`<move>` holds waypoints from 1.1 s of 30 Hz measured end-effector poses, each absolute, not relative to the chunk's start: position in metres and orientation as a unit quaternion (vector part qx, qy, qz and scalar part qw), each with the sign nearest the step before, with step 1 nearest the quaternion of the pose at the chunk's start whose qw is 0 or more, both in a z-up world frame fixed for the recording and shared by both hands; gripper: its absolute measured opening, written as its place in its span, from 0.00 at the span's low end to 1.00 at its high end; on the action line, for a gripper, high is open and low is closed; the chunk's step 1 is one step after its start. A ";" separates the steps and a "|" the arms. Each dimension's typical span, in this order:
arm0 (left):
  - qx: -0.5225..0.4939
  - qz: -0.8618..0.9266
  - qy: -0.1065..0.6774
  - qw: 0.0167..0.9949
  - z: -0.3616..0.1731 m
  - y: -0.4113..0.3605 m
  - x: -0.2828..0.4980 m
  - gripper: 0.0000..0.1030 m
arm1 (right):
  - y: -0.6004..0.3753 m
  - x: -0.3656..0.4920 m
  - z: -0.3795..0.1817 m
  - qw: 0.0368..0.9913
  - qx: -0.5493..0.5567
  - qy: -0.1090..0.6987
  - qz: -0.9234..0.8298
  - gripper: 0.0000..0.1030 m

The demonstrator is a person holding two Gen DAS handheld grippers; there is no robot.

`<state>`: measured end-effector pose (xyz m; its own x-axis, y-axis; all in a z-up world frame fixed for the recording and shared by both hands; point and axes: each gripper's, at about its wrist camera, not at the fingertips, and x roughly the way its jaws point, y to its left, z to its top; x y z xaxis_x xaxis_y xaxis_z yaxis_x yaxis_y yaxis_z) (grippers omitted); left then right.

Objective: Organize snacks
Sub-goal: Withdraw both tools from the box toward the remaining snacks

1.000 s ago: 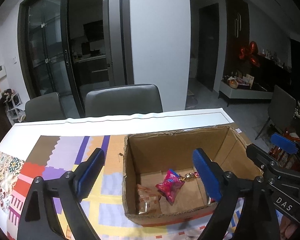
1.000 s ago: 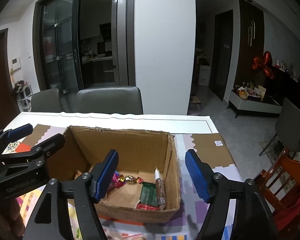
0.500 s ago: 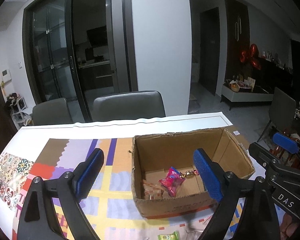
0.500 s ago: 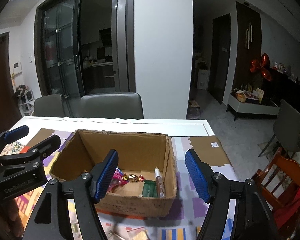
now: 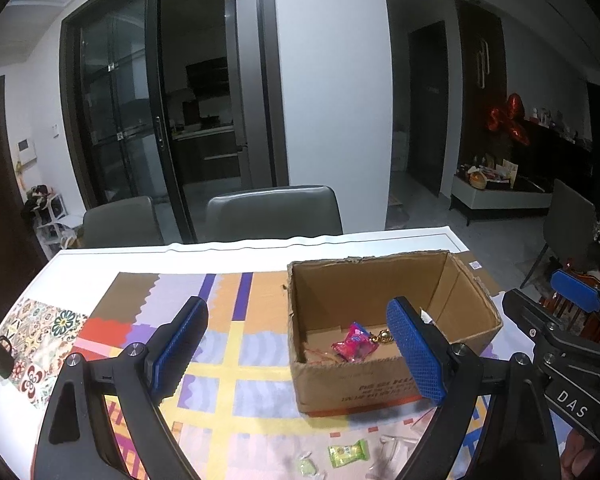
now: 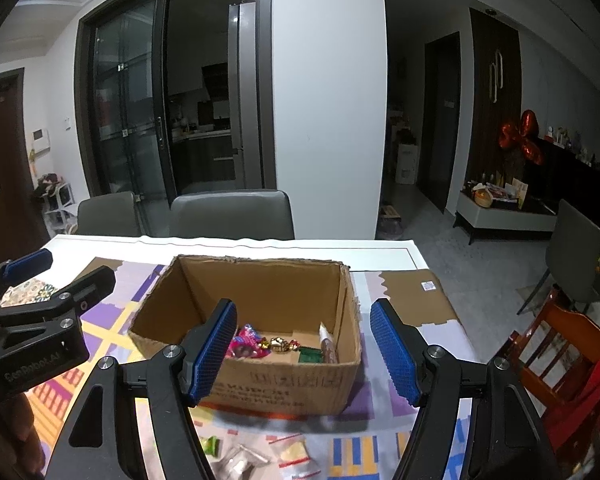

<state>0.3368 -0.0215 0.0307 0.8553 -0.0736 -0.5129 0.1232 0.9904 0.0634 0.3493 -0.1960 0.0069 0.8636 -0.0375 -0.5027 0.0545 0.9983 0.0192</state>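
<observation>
Both my grippers, left gripper (image 5: 296, 356) and right gripper (image 6: 304, 354), hang with jaws apart and empty. Loose snacks (image 6: 256, 454) lie on the near side of the cardboard box (image 6: 284, 390), below the jaws; I judge the right nearer.

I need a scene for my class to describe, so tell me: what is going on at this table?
A person holds a gripper in each hand over a table with a patterned mat. Both the left gripper and the right gripper are open and hold nothing. An open cardboard box already contains several snacks, among them a pink packet and a gold-wrapped sweet. More snacks, such as a green candy, lie on the mat in front of the box.
</observation>
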 end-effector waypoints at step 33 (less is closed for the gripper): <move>0.030 -0.020 0.295 0.955 -0.007 0.010 0.291 0.89 | -0.162 0.307 -0.021 0.958 0.009 0.288 -0.002 0.68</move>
<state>0.2908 0.0096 -0.0065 0.8247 -0.0194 -0.5652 0.0552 0.9974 0.0463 0.3070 -0.1617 -0.0210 0.8341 0.0016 -0.5517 0.0092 0.9998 0.0168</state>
